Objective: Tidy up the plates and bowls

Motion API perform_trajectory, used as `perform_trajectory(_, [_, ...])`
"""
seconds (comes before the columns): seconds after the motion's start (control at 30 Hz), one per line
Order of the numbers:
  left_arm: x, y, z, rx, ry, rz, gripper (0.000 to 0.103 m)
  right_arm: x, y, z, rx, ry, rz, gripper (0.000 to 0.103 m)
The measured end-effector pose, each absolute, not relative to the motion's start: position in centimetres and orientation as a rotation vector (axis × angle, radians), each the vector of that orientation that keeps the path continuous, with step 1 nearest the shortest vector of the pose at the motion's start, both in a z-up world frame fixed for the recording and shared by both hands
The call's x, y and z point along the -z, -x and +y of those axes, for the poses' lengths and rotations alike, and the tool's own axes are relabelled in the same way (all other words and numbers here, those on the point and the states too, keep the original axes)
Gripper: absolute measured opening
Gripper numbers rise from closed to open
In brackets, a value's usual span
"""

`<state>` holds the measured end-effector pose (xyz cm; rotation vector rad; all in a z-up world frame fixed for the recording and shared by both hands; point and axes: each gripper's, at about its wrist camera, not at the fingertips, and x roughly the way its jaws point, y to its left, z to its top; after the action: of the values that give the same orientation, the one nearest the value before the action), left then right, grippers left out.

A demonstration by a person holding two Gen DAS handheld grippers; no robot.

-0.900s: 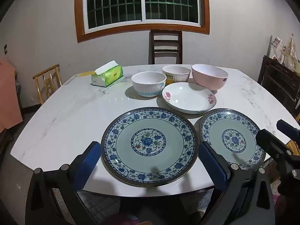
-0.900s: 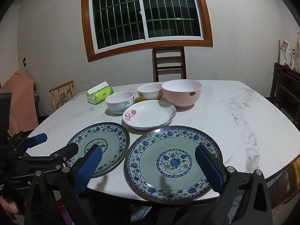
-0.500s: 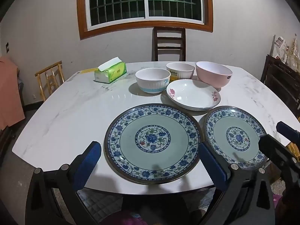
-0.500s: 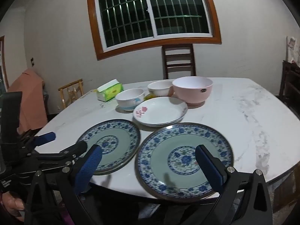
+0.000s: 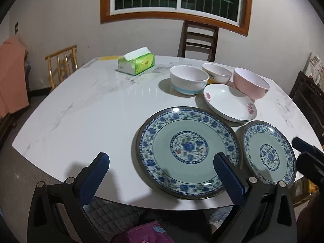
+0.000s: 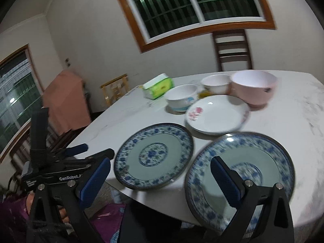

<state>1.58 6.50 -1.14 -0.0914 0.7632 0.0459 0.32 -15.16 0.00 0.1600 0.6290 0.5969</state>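
Left wrist view first: the left gripper [image 5: 161, 169] hangs over the near edge of the marble table [image 5: 85, 109] with its blue-padded fingers [image 5: 95, 174] spread wide and nothing between them. Its right-hand finger overlaps the near rim of the large blue-patterned plate [image 5: 187, 150], which lies flat just ahead and off to that side; whether pad and plate touch, I cannot tell. Past that finger, just beside the big plate, sits the second blue-patterned plate [image 5: 268, 155], and the right gripper [image 5: 305, 154] pokes in at the frame's edge over its far side. Further ahead of the fingers lies the white flowered dish [image 5: 229, 105], and beyond it three bowls in a row: the white bowl with a blue band [image 5: 189, 82], the small cream bowl [image 5: 216, 76], and the pink bowl [image 5: 251, 85], close against the dish. A green tissue box [image 5: 136, 63] stands well ahead, apart from the crockery, and a dark wooden chair [image 5: 198, 38] waits behind the table.

Over to the right wrist view, blurred by motion: the right gripper [image 6: 161, 171] is also spread open and empty, its right-hand finger over the nearer blue plate [image 6: 239, 174]. The other blue plate [image 6: 154, 158] lies ahead between the fingers, with the left gripper [image 6: 81, 151] reaching in just outside the left-hand finger. The flowered dish [image 6: 217, 114] and bowls stay ahead.
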Motion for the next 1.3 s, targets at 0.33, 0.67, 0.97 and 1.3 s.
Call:
perform_trajectory(0.33, [2.3, -3.6, 9.6, -0.078, 0.164, 0.837, 0.102, 2.1, -7.6, -13.4, -0.686, -0.175, 0.849, 0.070])
perform_trajectory(0.67, [3.9, -5.2, 11.4, -0.030, 0.245, 0.910, 0.099, 4.7, -13.5, -12.8, -0.677, -0.167, 0.997, 0.067])
perform_trajectory(0.97, [4.6, -6.0, 11.9, -0.024, 0.274, 0.950, 0.094, 5.6, -15.7, -11.4, -0.636, -0.108, 1.046, 0.067])
perform_trajectory(1.3, [5.7, -7.1, 11.7, -0.007, 0.255, 1.010, 0.075, 6.9, -17.3, -11.2, -0.635, -0.130, 1.111, 0.067])
